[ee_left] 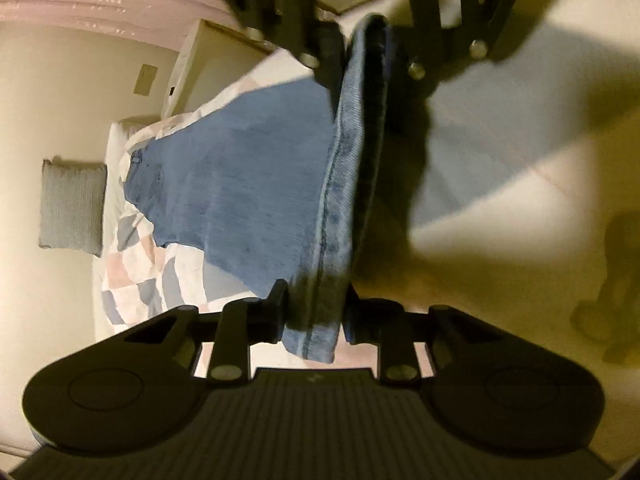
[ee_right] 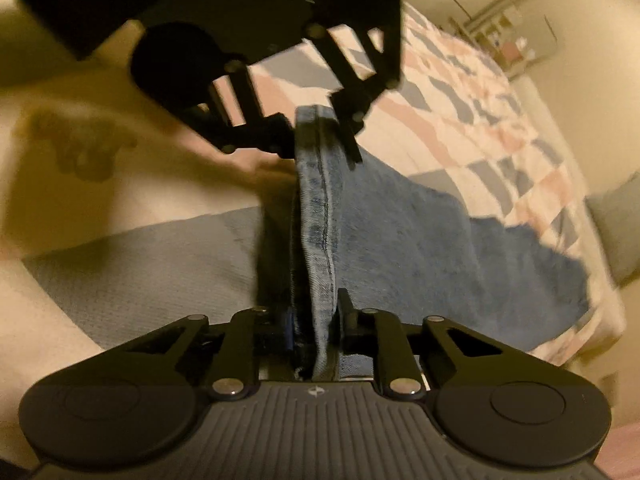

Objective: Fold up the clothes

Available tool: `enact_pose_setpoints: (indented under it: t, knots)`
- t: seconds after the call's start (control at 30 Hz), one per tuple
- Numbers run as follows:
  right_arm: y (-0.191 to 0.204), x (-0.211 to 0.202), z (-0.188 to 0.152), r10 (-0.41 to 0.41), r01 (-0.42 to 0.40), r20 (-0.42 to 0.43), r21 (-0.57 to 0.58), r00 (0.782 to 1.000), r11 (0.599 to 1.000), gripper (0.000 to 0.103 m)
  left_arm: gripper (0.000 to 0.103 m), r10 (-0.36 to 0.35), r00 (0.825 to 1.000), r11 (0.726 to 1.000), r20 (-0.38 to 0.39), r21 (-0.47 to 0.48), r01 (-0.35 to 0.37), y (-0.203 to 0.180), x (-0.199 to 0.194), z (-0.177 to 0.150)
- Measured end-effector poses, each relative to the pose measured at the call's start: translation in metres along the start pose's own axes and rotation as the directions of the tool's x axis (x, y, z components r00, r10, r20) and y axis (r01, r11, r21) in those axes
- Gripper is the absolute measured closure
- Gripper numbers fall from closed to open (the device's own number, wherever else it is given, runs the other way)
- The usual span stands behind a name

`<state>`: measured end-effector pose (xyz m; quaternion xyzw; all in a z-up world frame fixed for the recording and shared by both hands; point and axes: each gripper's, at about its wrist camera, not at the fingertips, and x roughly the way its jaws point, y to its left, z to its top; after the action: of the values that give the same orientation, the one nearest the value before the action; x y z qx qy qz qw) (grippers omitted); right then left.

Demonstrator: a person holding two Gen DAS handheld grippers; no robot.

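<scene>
Blue jeans point(ee_left: 248, 180) lie partly spread over a patchwork quilt point(ee_left: 132, 264) on a bed, with one seamed edge lifted and stretched between both grippers. My left gripper point(ee_left: 316, 300) is shut on the near end of that denim edge. Facing it at the top of the left wrist view, my right gripper point(ee_left: 366, 80) is shut on the far end. In the right wrist view my right gripper point(ee_right: 312, 312) pinches the jeans point(ee_right: 420, 240) edge, and the left gripper point(ee_right: 318, 132) clamps it opposite. The rest of the denim hangs down onto the quilt point(ee_right: 480, 92).
A grey pillow point(ee_left: 72, 208) lies at the head of the bed, next to a pale wall. A white cabinet point(ee_left: 200, 60) stands beyond the bed. A large blue-grey patch of bedding point(ee_right: 140, 264) lies under the grippers. Shelving point(ee_right: 508, 36) is blurred in the far corner.
</scene>
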<state>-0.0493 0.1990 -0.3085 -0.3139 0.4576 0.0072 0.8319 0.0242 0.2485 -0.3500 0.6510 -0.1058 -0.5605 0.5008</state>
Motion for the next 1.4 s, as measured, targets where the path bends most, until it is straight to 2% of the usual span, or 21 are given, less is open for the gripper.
enact_pose_setpoints:
  t: [0.13,0.27,0.43,0.57,0.7,0.83,0.97,1.2,1.4]
  knots:
    - [-0.046,-0.017,0.000,0.116,-0.117,0.017,0.179,0.993,0.977,0.086,0.081,-0.031,1.000,0.997,0.004,-0.068,0.031,0.032,-0.015,0.014]
    - [-0.110,-0.027,-0.002,0.215,-0.217,0.043,0.346,0.976,0.913,0.086,0.081,-0.063,0.998,0.988,0.003,-0.142,0.063,0.072,-0.024,0.030]
    - [-0.193,-0.031,-0.010,0.282,-0.291,0.089,0.441,0.955,0.849,0.086,0.081,-0.083,0.997,0.975,-0.007,-0.207,0.080,0.128,-0.020,0.054]
    - [-0.259,-0.025,-0.022,0.313,-0.342,0.141,0.444,0.939,0.828,0.086,0.081,-0.083,0.996,0.970,-0.036,-0.232,0.072,0.171,-0.001,0.074]
    - [-0.314,-0.012,-0.031,0.329,-0.375,0.180,0.400,0.927,0.837,0.086,0.082,-0.092,0.991,0.962,-0.095,-0.265,0.064,0.215,0.029,0.095]
    - [-0.368,0.014,-0.042,0.379,-0.437,0.220,0.382,0.899,0.814,0.086,0.082,-0.111,0.984,0.954,-0.138,-0.293,0.067,0.258,0.062,0.112]
    - [-0.406,0.046,-0.048,0.406,-0.466,0.231,0.381,0.884,0.799,0.086,0.082,-0.116,0.980,0.953,-0.160,-0.296,0.065,0.286,0.096,0.119]
    - [-0.462,0.101,-0.045,0.415,-0.464,0.206,0.402,0.886,0.790,0.086,0.082,-0.146,0.977,0.944,-0.152,-0.316,0.092,0.331,0.163,0.111]
    - [-0.504,0.143,-0.044,0.402,-0.432,0.166,0.461,0.900,0.775,0.086,0.082,-0.191,0.975,0.935,-0.112,-0.324,0.146,0.368,0.218,0.101]
